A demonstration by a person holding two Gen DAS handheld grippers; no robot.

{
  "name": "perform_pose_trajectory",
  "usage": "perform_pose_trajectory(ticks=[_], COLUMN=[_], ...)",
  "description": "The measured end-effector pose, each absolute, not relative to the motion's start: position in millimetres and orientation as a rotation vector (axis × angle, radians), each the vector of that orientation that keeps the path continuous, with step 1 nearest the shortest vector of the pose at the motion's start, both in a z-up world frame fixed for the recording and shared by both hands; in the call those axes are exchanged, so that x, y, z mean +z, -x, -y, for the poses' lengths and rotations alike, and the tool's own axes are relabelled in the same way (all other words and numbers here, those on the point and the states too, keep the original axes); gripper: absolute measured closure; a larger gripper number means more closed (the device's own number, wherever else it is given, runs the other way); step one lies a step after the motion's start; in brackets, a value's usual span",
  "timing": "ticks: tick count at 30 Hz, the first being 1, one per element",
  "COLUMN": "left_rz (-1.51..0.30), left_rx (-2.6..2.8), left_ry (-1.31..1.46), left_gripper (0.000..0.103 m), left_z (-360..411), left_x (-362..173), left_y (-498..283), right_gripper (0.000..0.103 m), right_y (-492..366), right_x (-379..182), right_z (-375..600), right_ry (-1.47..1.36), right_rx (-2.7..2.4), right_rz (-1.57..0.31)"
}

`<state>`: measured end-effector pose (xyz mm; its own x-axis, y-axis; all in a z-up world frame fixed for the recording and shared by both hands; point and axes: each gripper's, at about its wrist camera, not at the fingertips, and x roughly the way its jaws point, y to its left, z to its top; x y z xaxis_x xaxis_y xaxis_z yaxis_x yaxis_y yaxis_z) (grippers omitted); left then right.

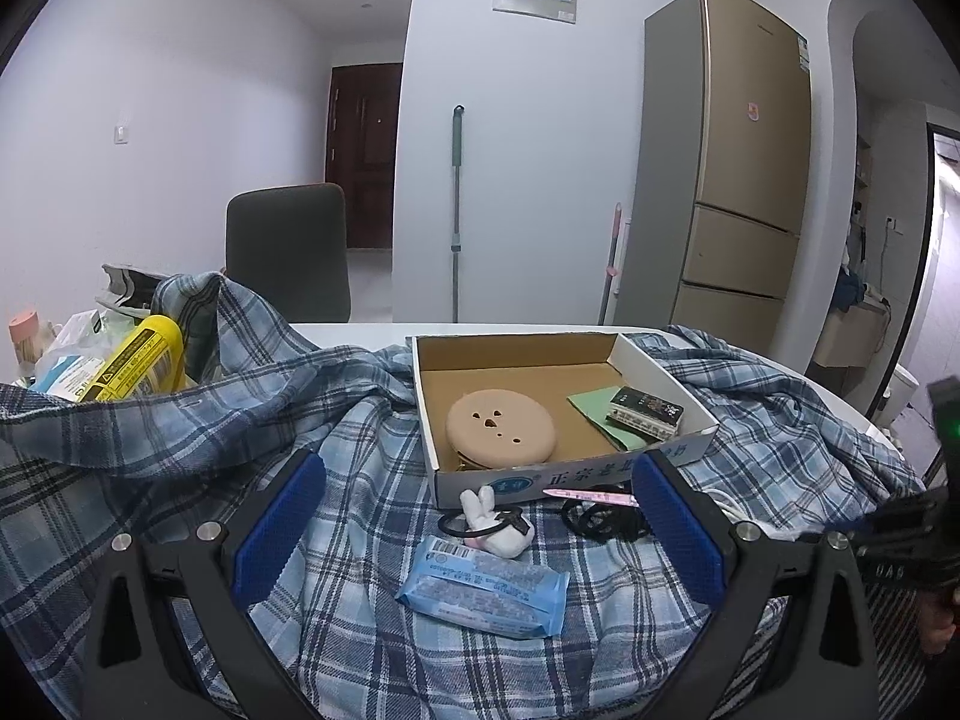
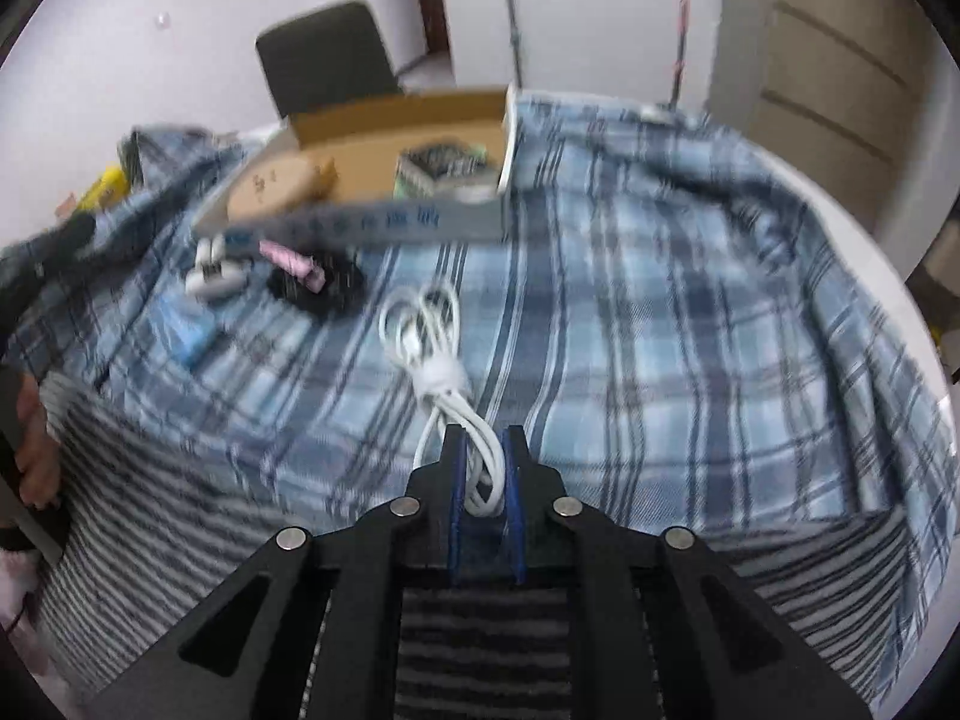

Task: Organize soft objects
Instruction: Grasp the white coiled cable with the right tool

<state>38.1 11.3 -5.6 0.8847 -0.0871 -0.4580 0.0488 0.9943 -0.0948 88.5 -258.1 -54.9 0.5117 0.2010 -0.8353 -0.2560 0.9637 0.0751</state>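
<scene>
Cable bundle (image 2: pixel 432 354) pinched in right gripper (image 2: pixel 483 450) fingers | left gripper (image 1: pixel 480 516) fingers spread, empty | lift clear, carry to cardboard box (image 2: pixel 360 114)

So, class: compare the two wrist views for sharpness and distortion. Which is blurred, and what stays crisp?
Left wrist view: sharp throughout, the cardboard box and tissue pack crisp, though the fisheye bends the room's edges. Right wrist view: motion-smeared, the box streaked, while the right gripper and the white cable it pinches stay fairly clear.
</scene>
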Motion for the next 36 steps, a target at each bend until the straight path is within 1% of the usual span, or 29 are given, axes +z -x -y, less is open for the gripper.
perform_pose_trajectory(ticks=[1, 2, 3, 4, 5, 7, 9, 10, 11, 13, 16, 18, 20, 24, 29, 32, 36], left_rz=[-0.480, -0.480, -0.479, -0.479, -0.479, -0.478, -0.480, -0.481, -0.482, -0.485, -0.489, -0.495, -0.499, -0.509, -0.546, -0.619, -0.747], left_rx=[-0.072, -0.074, -0.074, -0.074, -0.076, -0.078, -0.079, -0.079, -0.078, -0.077, -0.078, -0.080, -0.084, -0.094, -0.143, -0.195, -0.280], left_ry=[0.081, 0.081, 0.079, 0.077, 0.076, 0.073, 0.071, 0.070, 0.070, 0.070, 0.072, 0.071, 0.069, 0.062, 0.009, -0.039, -0.069], left_gripper=[0.000, 0.000, 0.000, 0.000, 0.000, 0.000, 0.000, 0.000, 0.000, 0.000, 0.000, 0.000, 0.000, 0.000, 0.000, 0.000, 0.000], left_z=[-11.3, -11.1, -10.9, -10.9, -10.9, -10.4, -9.8, -9.7, -9.7, -9.7, -10.6, -10.7, -9.9, -9.1, -11.8, -12.0, -6.1], left_x=[-5.6, -5.6, -5.6, -5.8, -5.9, -6.3, -6.6, -6.8, -6.9, -7.2, -7.7, -8.4, -8.9, -7.9, 2.6, -0.4, -17.0], left_y=[-38.2, -38.1, -38.2, -38.4, -38.4, -38.1, -38.3, -38.5, -38.7, -39.1, -40.1, -41.0, -41.3, -42.6, -47.7, -54.3, -64.3], right_gripper=[0.085, 0.069, 0.056, 0.038, 0.037, 0.037, 0.047, 0.059, 0.066, 0.069, 0.069, 0.073, 0.081, 0.082, 0.082, 0.082, 0.082], right_y=[-89.6, -90.2, -88.9, -88.3, -88.2, -83.3, -83.2, -85.0, -87.8, -96.9, -112.4, -116.4, -119.2, -119.6, -113.0, -110.0, -106.7], right_x=[-60.7, -64.3, -67.0, -68.2, -67.7, -61.8, -52.6, -49.2, -46.9, -48.6, -61.1, -70.5, -77.2, -77.5, -56.1, -35.7, -12.6], right_z=[257.6, 256.7, 256.8, 256.4, 254.3, 252.2, 246.1, 242.2, 238.0, 231.1, 219.6, 214.7, 213.7, 218.0, 222.5, 222.8, 216.1], right_ry=[0.063, 0.068, 0.076, 0.089, 0.108, 0.127, 0.192, 0.224, 0.246, 0.268, 0.283, 0.309, 0.307, 0.295, 0.234, 0.163, 0.119], right_rx=[0.287, 0.297, 0.307, 0.319, 0.334, 0.359, 0.343, 0.344, 0.353, 0.381, 0.409, 0.409, 0.409, 0.403, 0.404, 0.425, 0.436], right_rz=[-1.029, -1.053, -1.065, -1.075, -1.081, -1.043, -0.981, -0.958, -0.940, -0.951, -1.000, -1.019, -1.049, -1.047, -0.985, -0.935, -0.842])
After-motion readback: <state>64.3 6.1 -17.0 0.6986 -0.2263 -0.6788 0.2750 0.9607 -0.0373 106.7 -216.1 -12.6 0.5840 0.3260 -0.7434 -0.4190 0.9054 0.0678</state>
